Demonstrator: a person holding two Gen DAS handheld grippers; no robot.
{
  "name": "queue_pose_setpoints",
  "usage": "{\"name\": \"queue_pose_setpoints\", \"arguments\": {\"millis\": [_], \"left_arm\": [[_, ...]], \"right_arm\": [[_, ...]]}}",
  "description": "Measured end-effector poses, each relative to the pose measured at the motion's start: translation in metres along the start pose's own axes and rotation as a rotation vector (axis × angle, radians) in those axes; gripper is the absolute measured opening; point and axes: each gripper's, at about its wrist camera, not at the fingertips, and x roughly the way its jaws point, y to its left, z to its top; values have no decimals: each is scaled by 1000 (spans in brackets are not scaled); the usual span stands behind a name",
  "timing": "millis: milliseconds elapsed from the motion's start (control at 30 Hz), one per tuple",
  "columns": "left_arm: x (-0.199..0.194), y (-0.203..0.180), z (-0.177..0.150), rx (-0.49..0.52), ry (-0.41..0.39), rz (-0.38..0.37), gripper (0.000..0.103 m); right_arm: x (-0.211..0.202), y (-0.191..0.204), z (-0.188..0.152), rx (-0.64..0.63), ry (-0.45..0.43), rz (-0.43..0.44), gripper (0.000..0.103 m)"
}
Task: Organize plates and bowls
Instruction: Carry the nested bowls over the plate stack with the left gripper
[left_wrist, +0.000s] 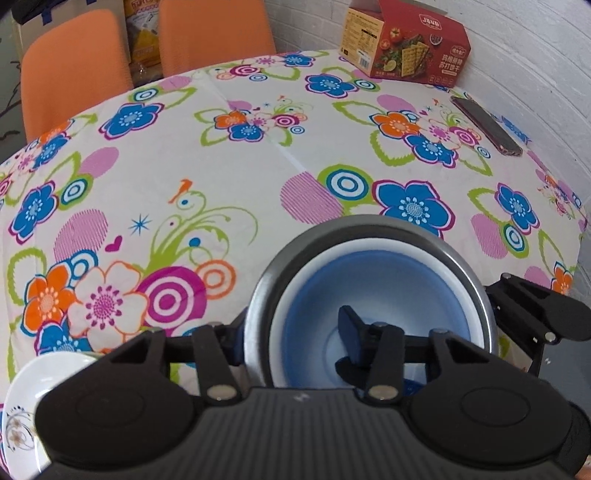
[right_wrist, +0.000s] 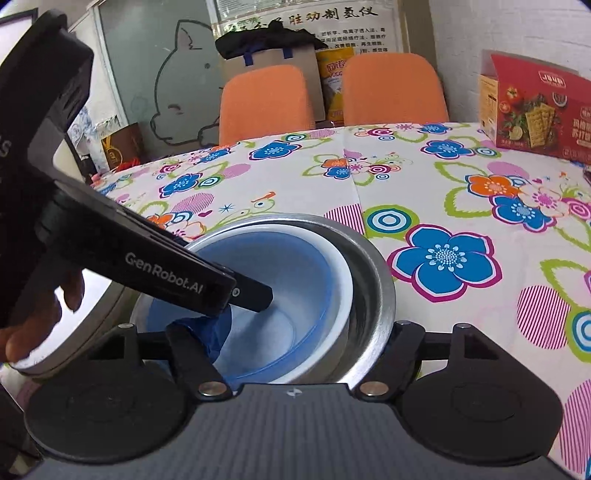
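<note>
Centrally, a floral cloth (left_wrist: 207, 155) covers the table out to every edge of the left wrist view. Two orange chairs (left_wrist: 74, 70) stand behind it at upper left, and a white brick wall (left_wrist: 535, 66) closes the right side. A red cracker box (left_wrist: 404, 40) sits at the top right of the table, and a dark phone (left_wrist: 485, 125) lies flat just below it, near the wall.

In the right wrist view, a glass panel (right_wrist: 162, 92) bearing a cat outline fills the upper left. Beside it, above the chairs, hangs a poster (right_wrist: 306, 26) of printed text.

Your task items sit at lower centre. A steel bowl (left_wrist: 369, 225) rests on the cloth with a blue bowl (left_wrist: 373, 280) nested inside. A white plate (left_wrist: 26, 398) lies at lower left, beside the steel bowl.

Your right gripper (right_wrist: 301, 328) is clenched on the steel bowl: one finger is inside the blue bowl and the other is outside the steel rim.

Your left gripper (left_wrist: 291, 332) straddles the opposite side in the same way. Whether its pads press on the walls cannot be told. Your hand (right_wrist: 33, 325) shows at the left edge.
</note>
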Motion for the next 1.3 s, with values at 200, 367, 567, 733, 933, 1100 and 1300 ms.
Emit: {"name": "queue_pose_setpoints", "arguments": {"millis": [200,367,567,733,933,1100,1300], "left_arm": [[-21,-10,14,3,-47,-23,47],[-65,8,10,-23,-108,38,47],[-117,62,-28,-144,-133,190,48],[-130,103,-75,-245,-102,262,48],[-112,124,-105,-315,-86,217,49],[-106,129,-111,-306,-107,219,50],[-113,121,-108,-270,-170,303,70]], "right_arm": [[-16,3,9,-24,-45,-54,64],[-32,8,28,-24,-87,-37,64],[-28,64,46,-127,-135,85,65],[-5,110,42,-151,-77,247,66],[15,147,25,-207,25,292,66],[21,156,17,-218,65,259,66],[28,158,17,-226,63,257,65]]}}
